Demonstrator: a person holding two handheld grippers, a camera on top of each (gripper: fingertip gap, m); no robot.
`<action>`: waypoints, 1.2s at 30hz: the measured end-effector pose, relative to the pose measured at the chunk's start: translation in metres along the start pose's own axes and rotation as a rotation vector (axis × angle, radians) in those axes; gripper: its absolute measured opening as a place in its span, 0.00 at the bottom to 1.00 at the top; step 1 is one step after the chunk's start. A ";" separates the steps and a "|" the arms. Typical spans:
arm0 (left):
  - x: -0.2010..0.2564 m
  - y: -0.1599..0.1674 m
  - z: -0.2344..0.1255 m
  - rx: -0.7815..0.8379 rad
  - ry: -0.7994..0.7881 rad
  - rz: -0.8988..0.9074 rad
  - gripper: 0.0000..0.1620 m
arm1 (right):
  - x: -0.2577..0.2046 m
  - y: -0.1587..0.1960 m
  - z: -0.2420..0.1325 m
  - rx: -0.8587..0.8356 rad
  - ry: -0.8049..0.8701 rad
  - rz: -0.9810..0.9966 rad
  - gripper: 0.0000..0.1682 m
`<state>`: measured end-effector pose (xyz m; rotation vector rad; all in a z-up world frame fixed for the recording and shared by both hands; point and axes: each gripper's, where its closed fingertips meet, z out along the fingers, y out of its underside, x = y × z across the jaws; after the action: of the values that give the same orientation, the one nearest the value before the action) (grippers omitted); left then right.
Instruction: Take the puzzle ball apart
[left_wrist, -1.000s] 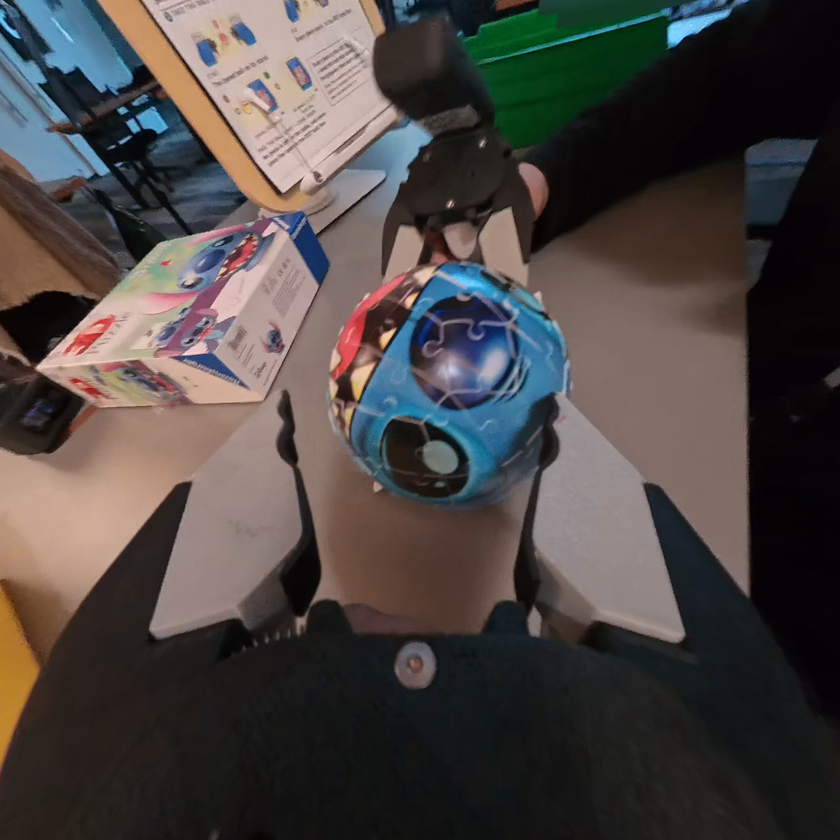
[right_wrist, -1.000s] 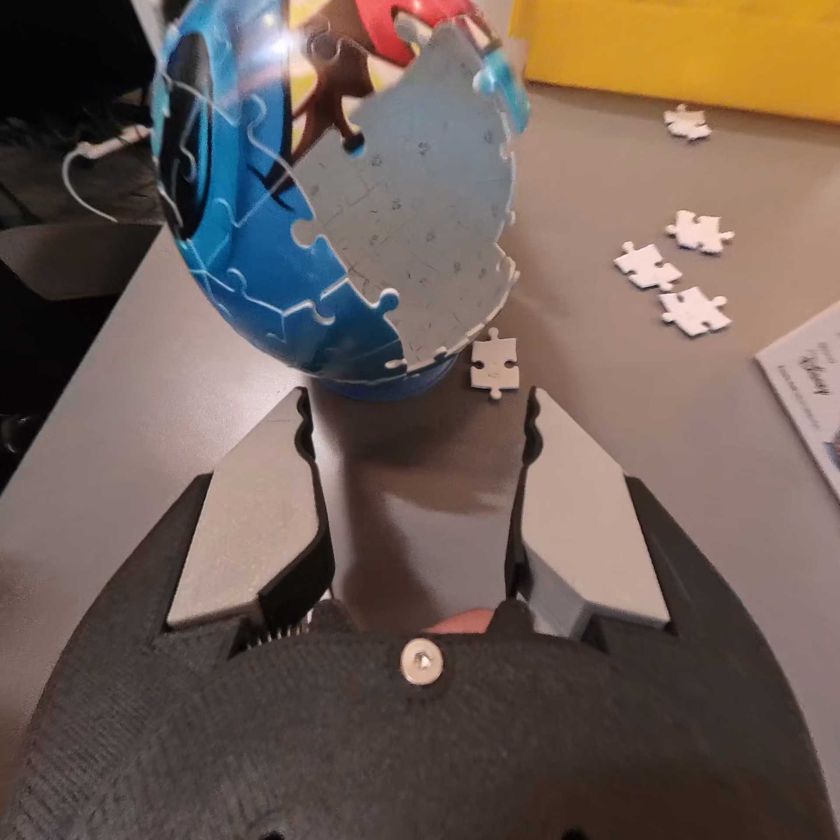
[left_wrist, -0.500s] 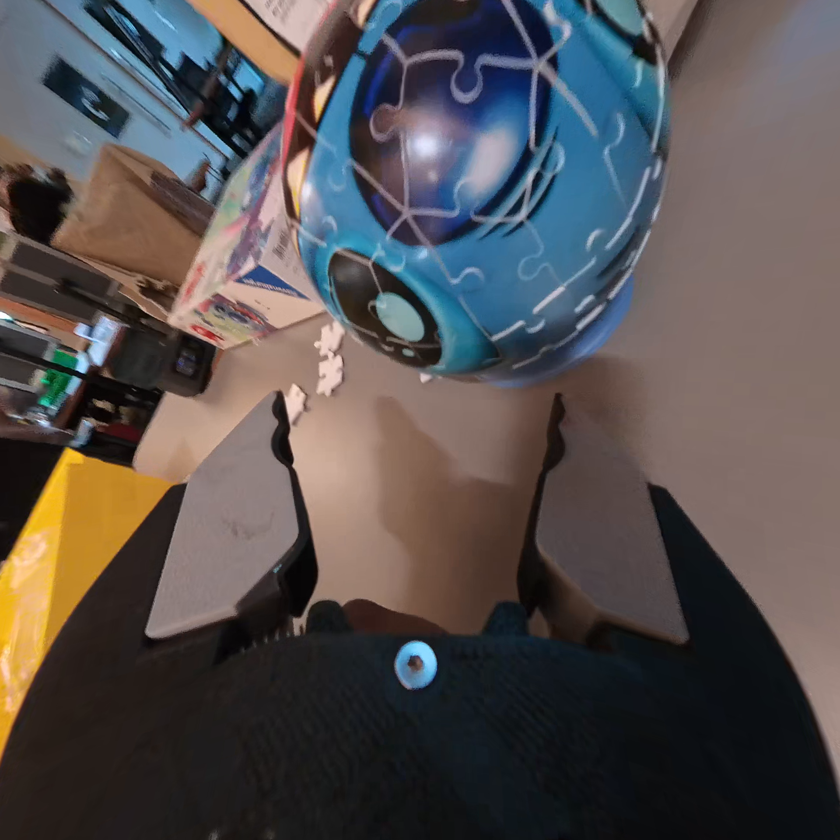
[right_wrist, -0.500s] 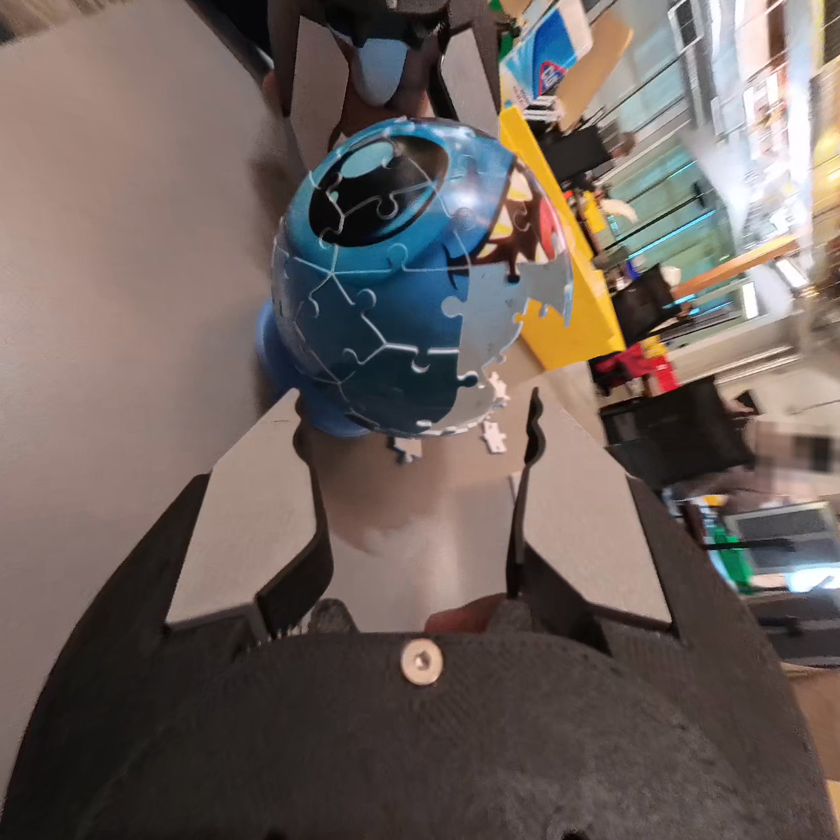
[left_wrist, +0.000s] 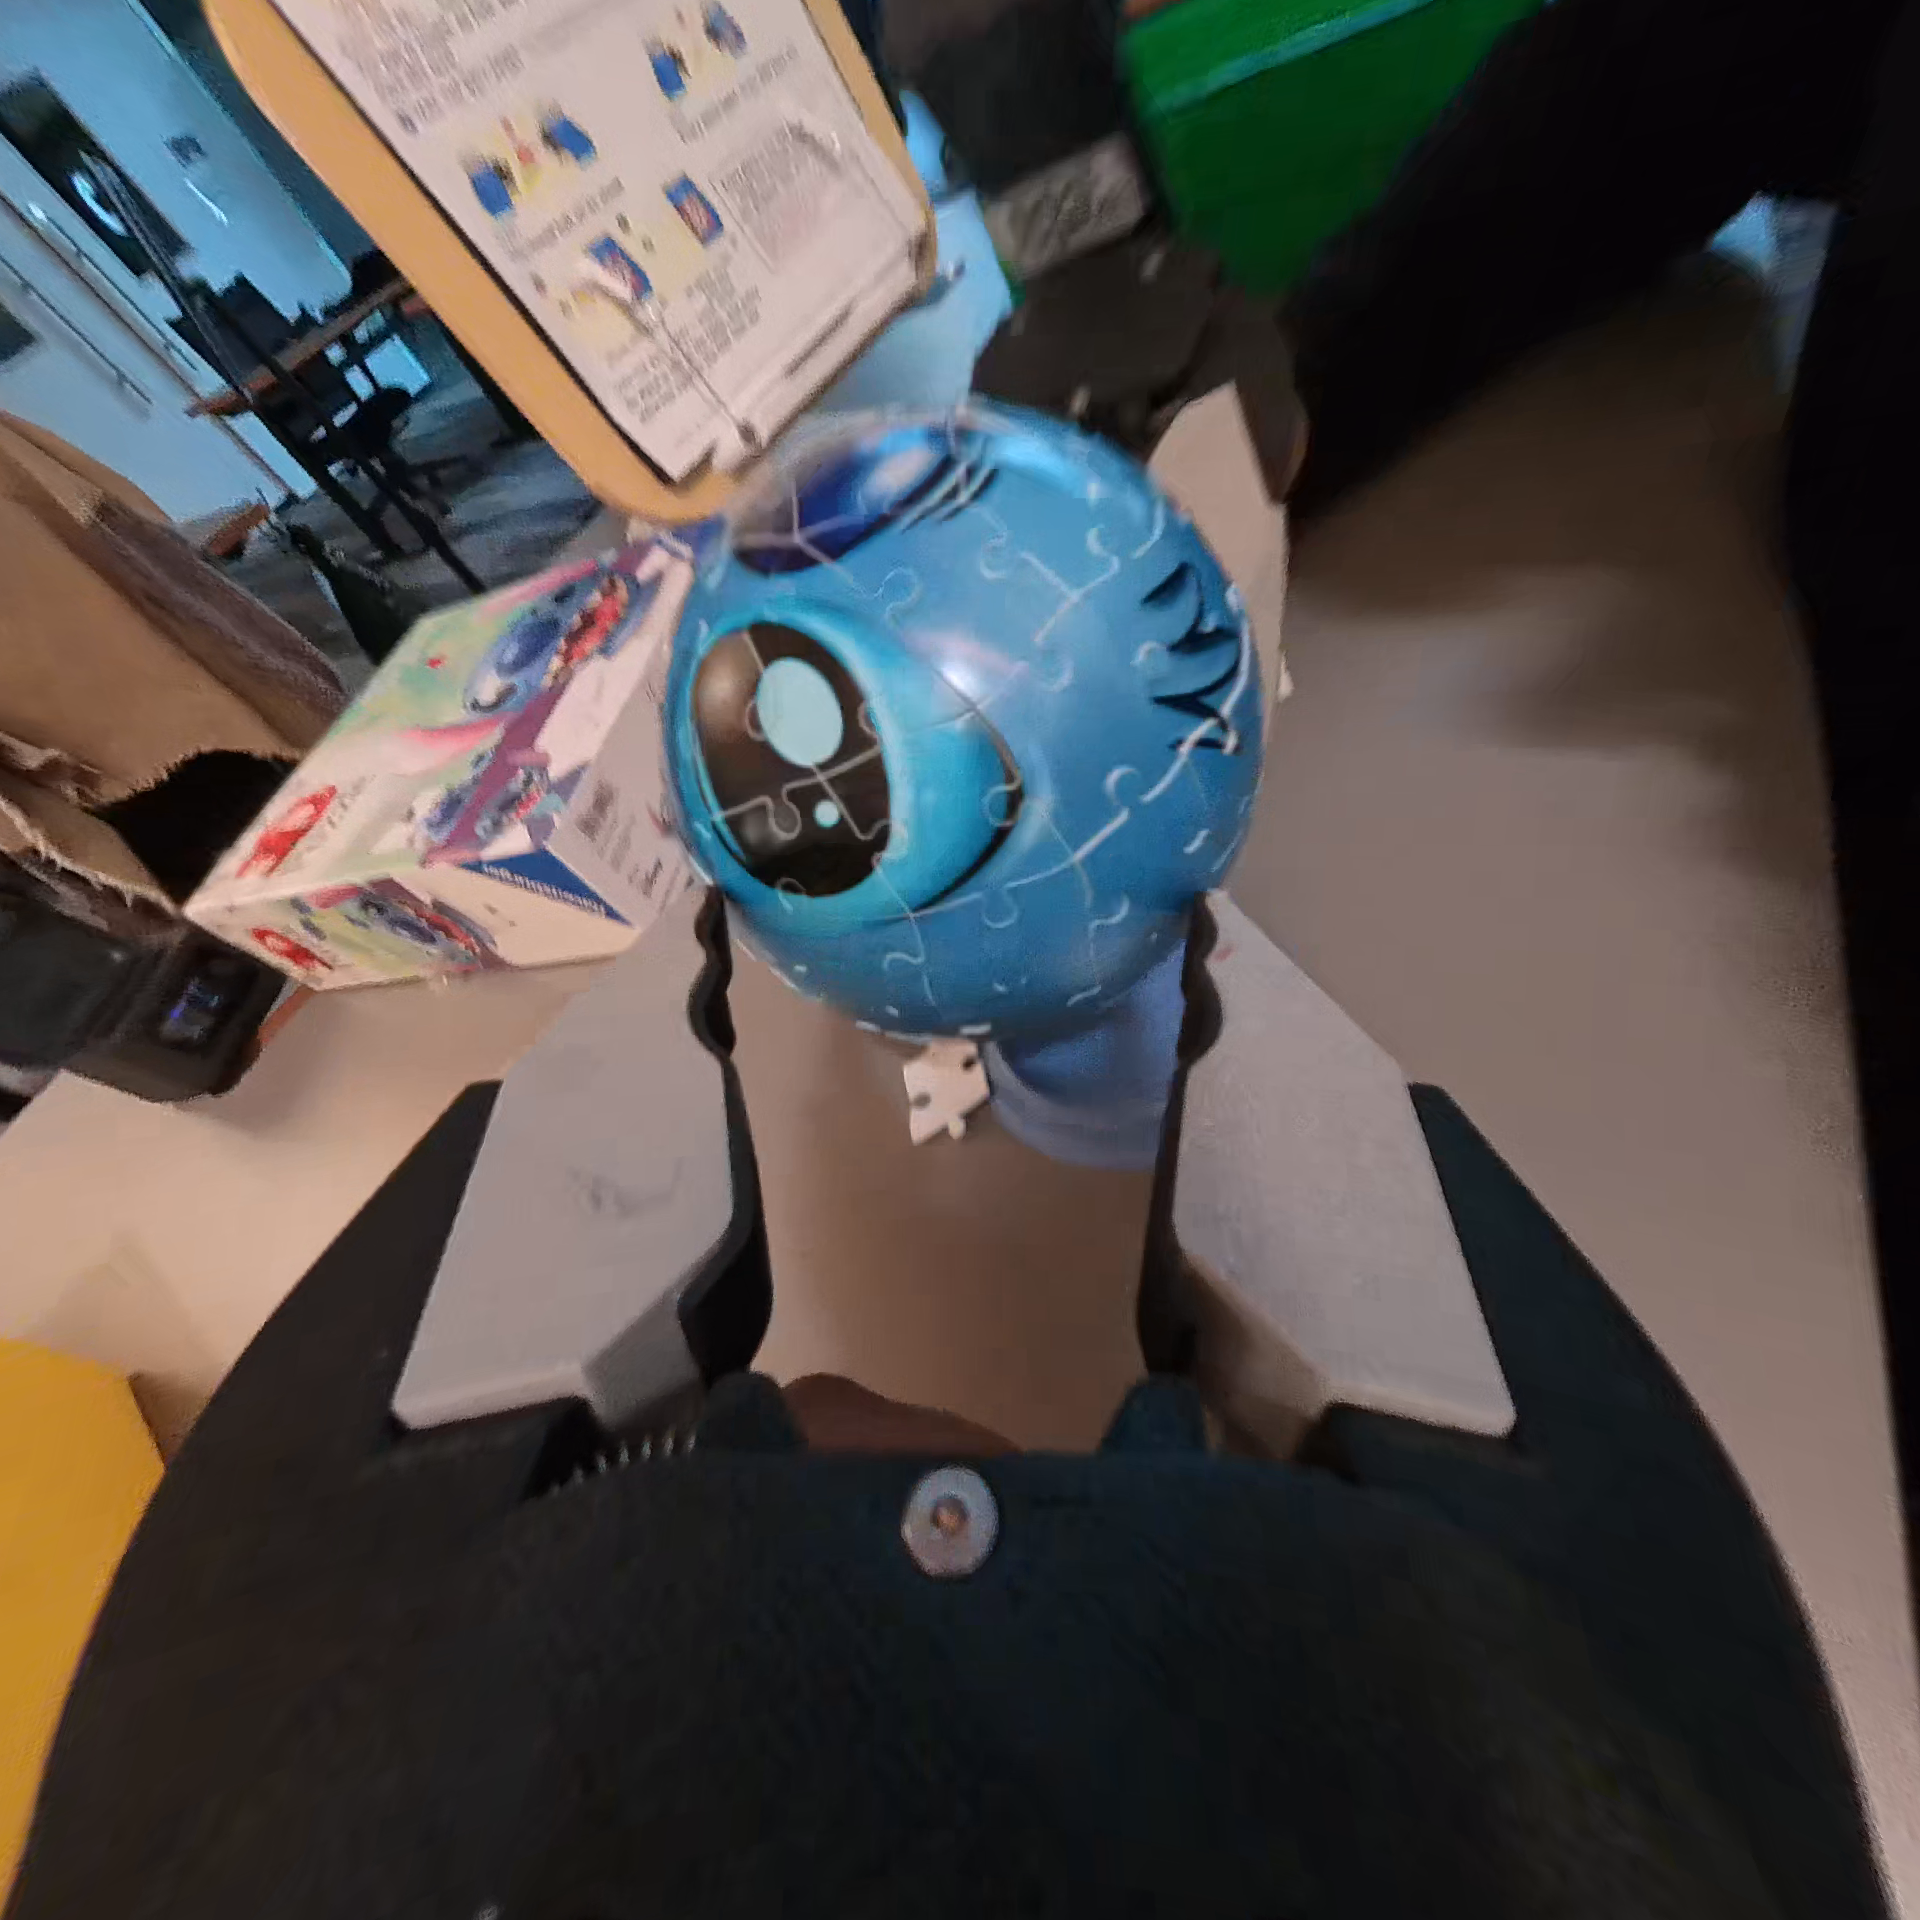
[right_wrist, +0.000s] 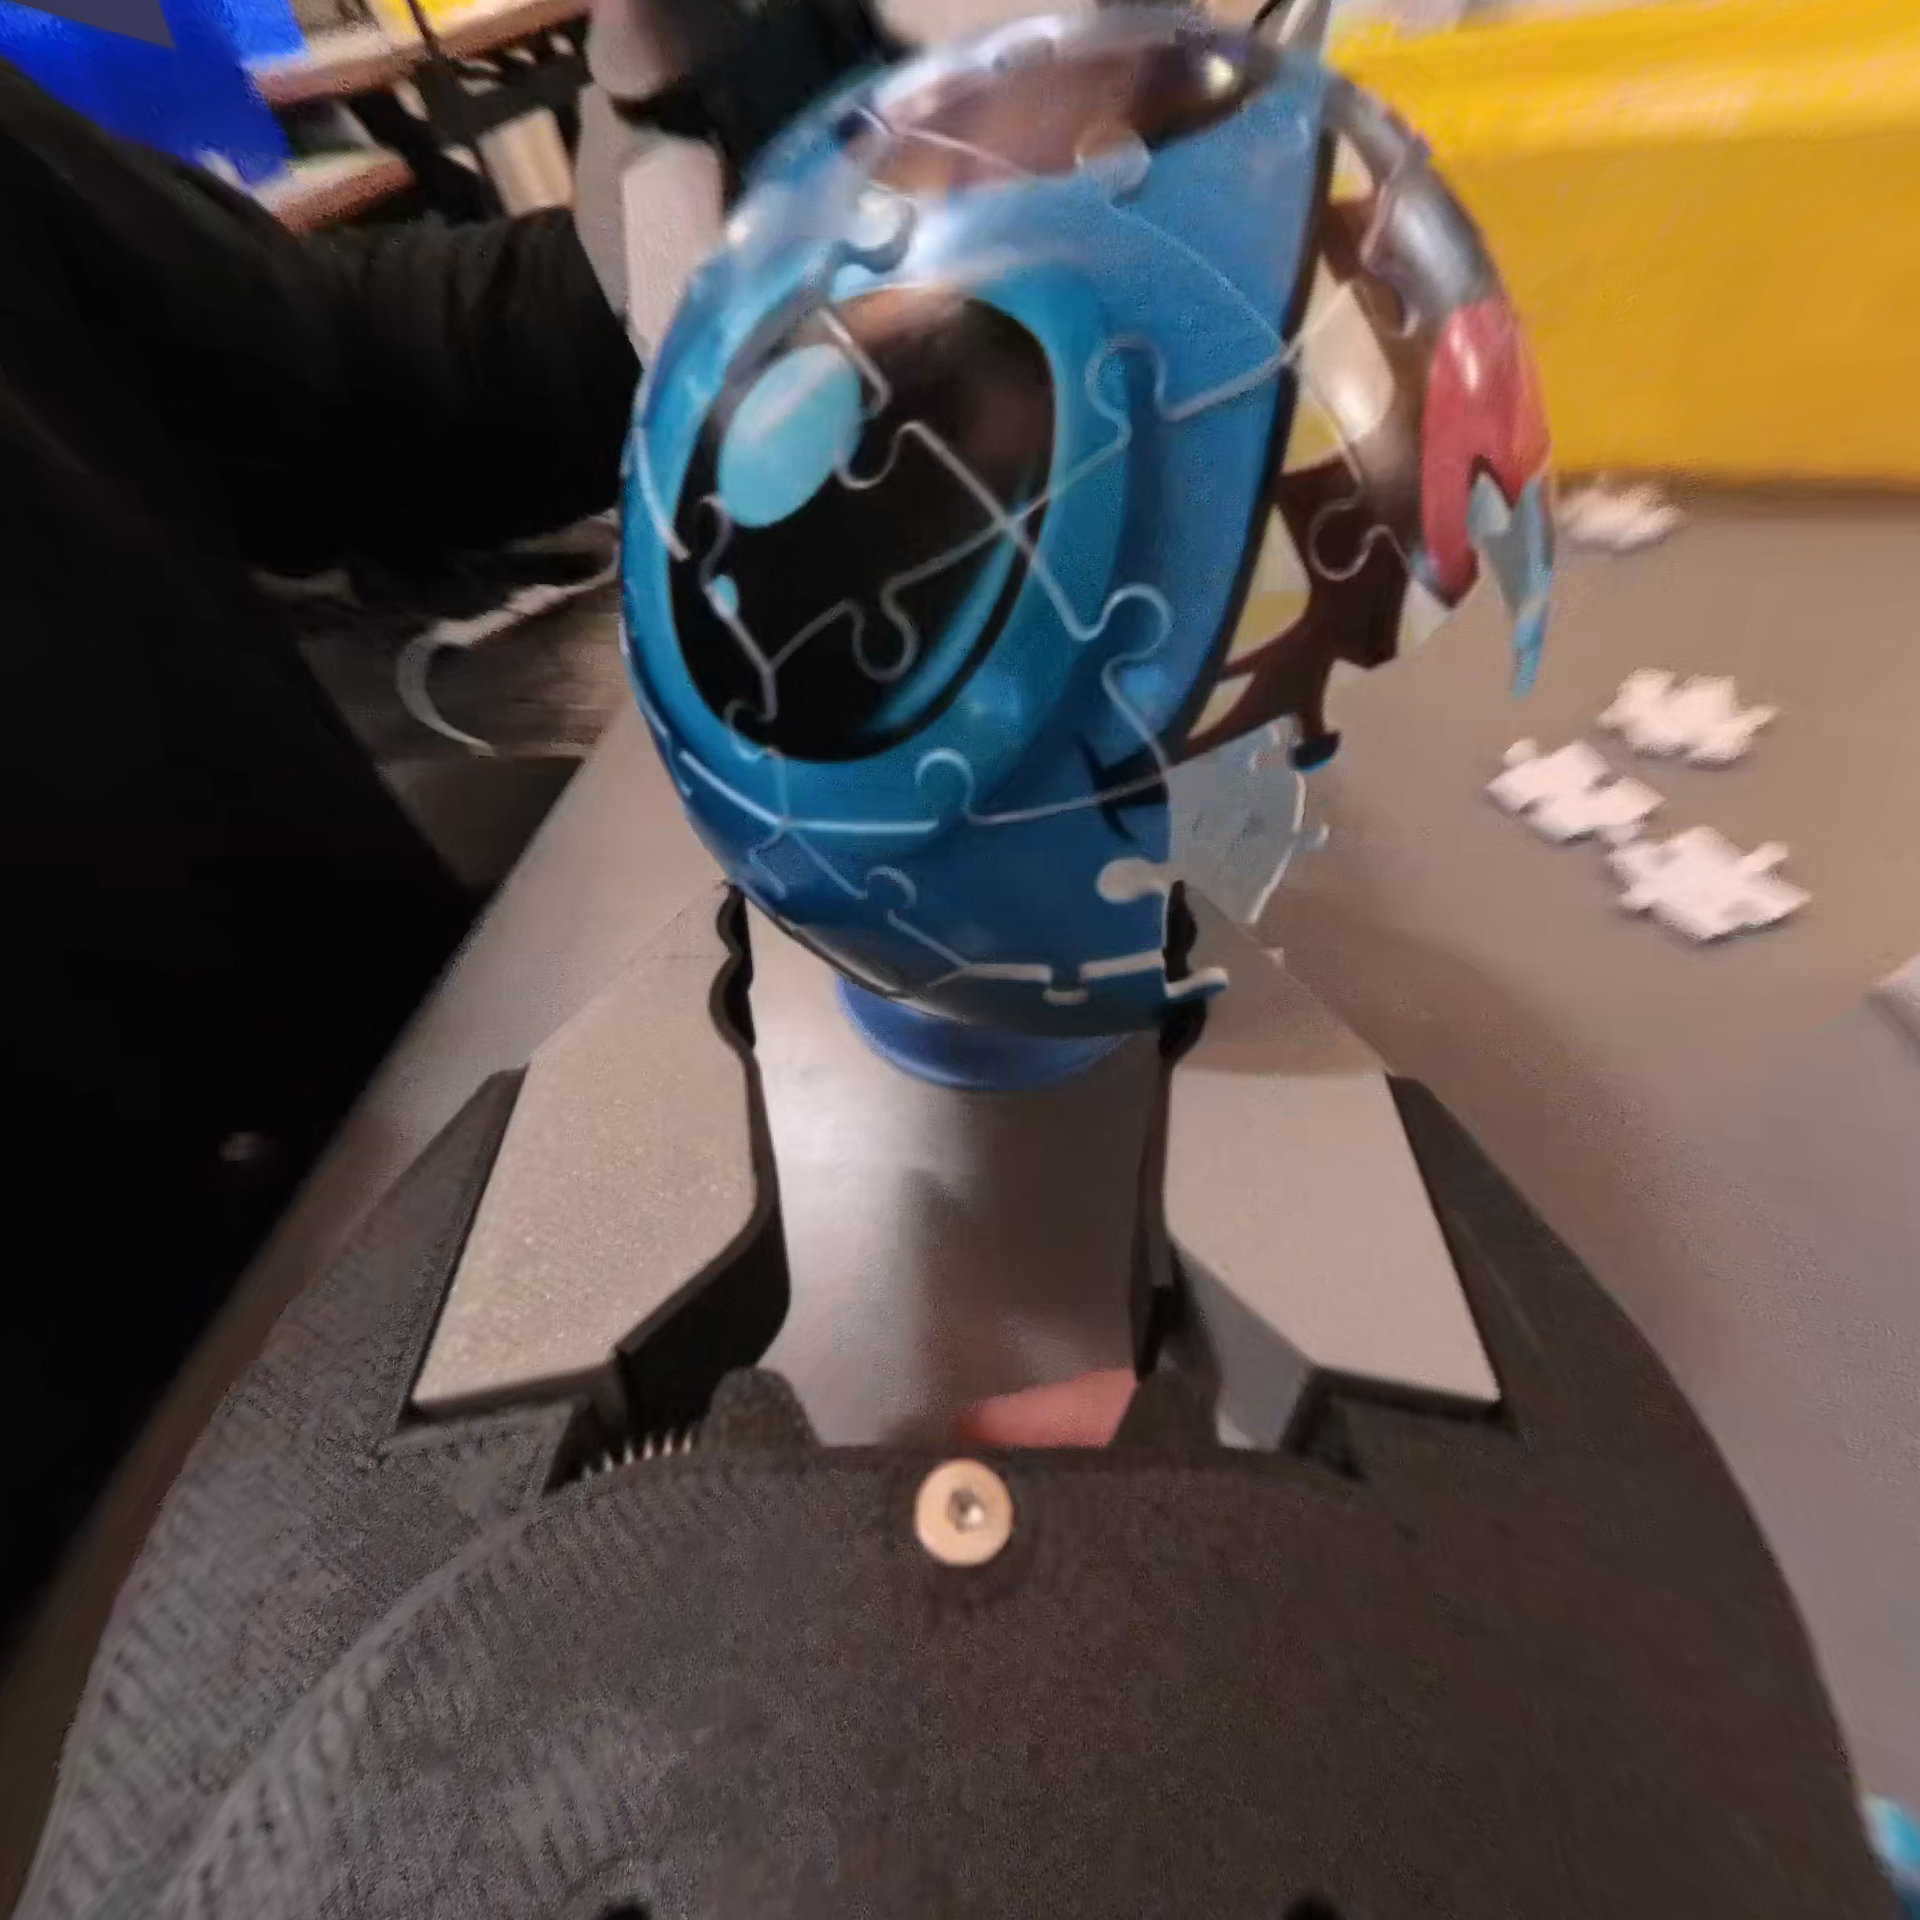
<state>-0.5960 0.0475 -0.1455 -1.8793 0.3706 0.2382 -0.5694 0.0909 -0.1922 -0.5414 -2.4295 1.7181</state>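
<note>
- A blue puzzle ball fills the centre of the left wrist view, standing on a small blue stand on a grey bench.
- Its large black eye faces the lower left of the frame; dark fur marks sit at its upper right.
- The left gripper has its jaws apart, the tips on either side of the ball's lower half; contact cannot be told.
- A loose white puzzle piece lies just beside the stand.
- A colourful box sits at middle left, with an instruction sheet propped above it.
- In the right wrist view the ball looks taller than wide, its long axis running up the frame, an open gap at its right edge.
- The right gripper also has its jaws apart, flanking the ball's base.
- White loose pieces lie at middle right, before a yellow bin.
</note>
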 end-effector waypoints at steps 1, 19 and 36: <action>-0.003 -0.010 -0.002 0.035 -0.011 -0.006 0.51 | 0.001 0.003 -0.001 -0.015 -0.044 0.086 0.47; -0.056 0.067 0.024 -0.132 -0.061 -0.096 0.68 | 0.030 0.014 -0.015 -0.055 0.101 0.058 0.41; -0.096 0.072 0.037 -0.129 -0.060 -0.287 0.63 | 0.147 -0.052 -0.063 0.066 0.112 0.280 0.48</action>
<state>-0.7112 0.0740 -0.1886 -2.0205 0.0428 0.1268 -0.6992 0.1836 -0.1383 -0.9812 -2.2992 1.8040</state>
